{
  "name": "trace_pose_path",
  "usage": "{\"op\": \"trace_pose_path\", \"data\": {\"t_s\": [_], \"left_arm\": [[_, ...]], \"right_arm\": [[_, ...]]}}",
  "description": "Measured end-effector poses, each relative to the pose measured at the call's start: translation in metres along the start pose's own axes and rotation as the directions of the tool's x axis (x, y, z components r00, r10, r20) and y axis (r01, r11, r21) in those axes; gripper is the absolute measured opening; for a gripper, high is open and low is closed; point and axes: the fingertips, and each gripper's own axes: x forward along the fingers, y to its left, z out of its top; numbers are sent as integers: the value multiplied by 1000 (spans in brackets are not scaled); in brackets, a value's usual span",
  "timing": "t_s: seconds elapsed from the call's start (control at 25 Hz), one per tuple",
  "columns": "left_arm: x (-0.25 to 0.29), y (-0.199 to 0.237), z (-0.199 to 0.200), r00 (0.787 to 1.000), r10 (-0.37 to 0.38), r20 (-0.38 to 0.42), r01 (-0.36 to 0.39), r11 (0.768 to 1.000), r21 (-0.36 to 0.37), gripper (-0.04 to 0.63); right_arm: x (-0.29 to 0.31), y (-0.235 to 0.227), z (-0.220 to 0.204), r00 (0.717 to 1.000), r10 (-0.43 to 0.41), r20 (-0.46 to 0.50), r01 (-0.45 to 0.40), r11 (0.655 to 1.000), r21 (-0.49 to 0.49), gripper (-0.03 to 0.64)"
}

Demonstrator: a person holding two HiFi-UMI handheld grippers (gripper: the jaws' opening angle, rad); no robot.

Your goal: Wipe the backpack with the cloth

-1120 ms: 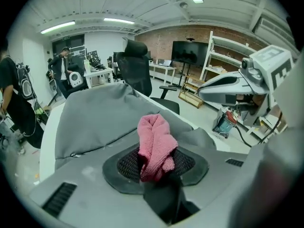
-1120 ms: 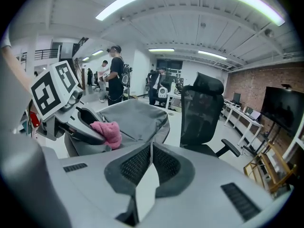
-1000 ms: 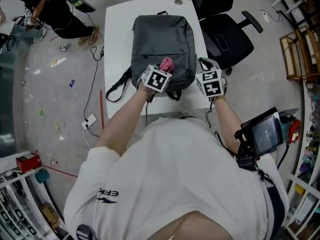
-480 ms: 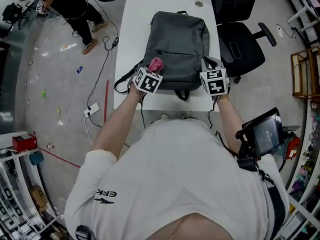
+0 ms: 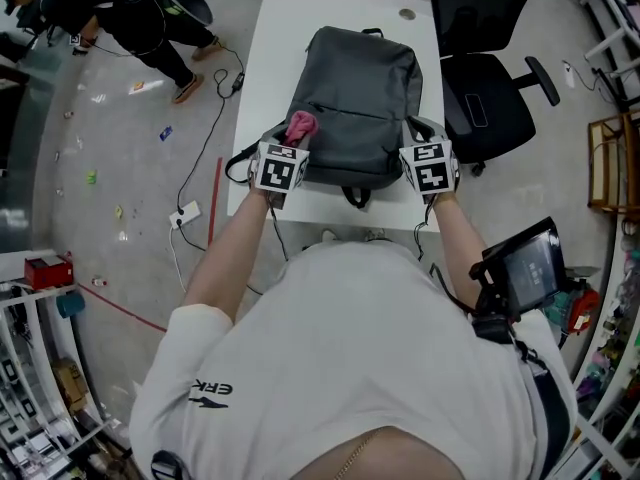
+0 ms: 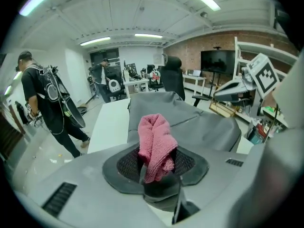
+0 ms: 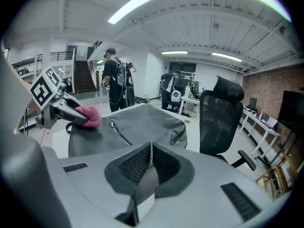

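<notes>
A grey backpack (image 5: 362, 98) lies flat on the white table (image 5: 270, 78), its straps hanging off the near edge. My left gripper (image 5: 292, 138) is shut on a pink cloth (image 5: 300, 125) at the backpack's near left corner. The cloth (image 6: 156, 146) sticks up between the jaws, with the backpack (image 6: 190, 120) beyond it. My right gripper (image 5: 418, 133) is shut with nothing in it, beside the backpack's near right corner. In the right gripper view the backpack (image 7: 137, 125) lies ahead and the cloth (image 7: 89, 116) shows at the left.
A black office chair (image 5: 480, 68) stands right of the table. A person in dark clothes (image 5: 110, 8) stands at the far left, with cables and a power strip (image 5: 183, 215) on the floor. A tablet on a stand (image 5: 528, 268) sits near right.
My left gripper has drawn the cloth leftward and toward the backpack's near left corner. The right gripper has stayed by the near right corner.
</notes>
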Motion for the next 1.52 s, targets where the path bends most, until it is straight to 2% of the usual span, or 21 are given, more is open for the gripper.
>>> {"op": "trace_pose_path", "data": {"t_s": [0.16,0.24,0.6,0.76,1.0,1.36,1.52], "left_arm": [[-11,23,15,995,46,88,-33,990,-140,138],[-11,31,23,990,75,118,-53,982,-181,137],[4,68,59,972,146,183,-100,966,-239,137],[21,96,82,972,125,201,-82,974,-211,137],[66,134,110,979,51,198,-24,990,-139,137],[164,169,135,982,-34,184,46,997,-66,137],[201,162,145,982,-75,176,69,997,39,137]], "right_arm": [[5,1,2,999,33,17,-33,999,5,6],[10,-2,2,998,57,25,-57,998,6,6],[22,-10,20,989,133,71,-134,991,19,6],[35,-16,31,993,99,62,-100,995,26,6],[57,-27,27,1000,12,-29,-11,999,43,6],[85,-38,14,983,-57,-173,62,998,19,6],[87,-41,9,970,-79,-228,80,997,-6,6]]}}
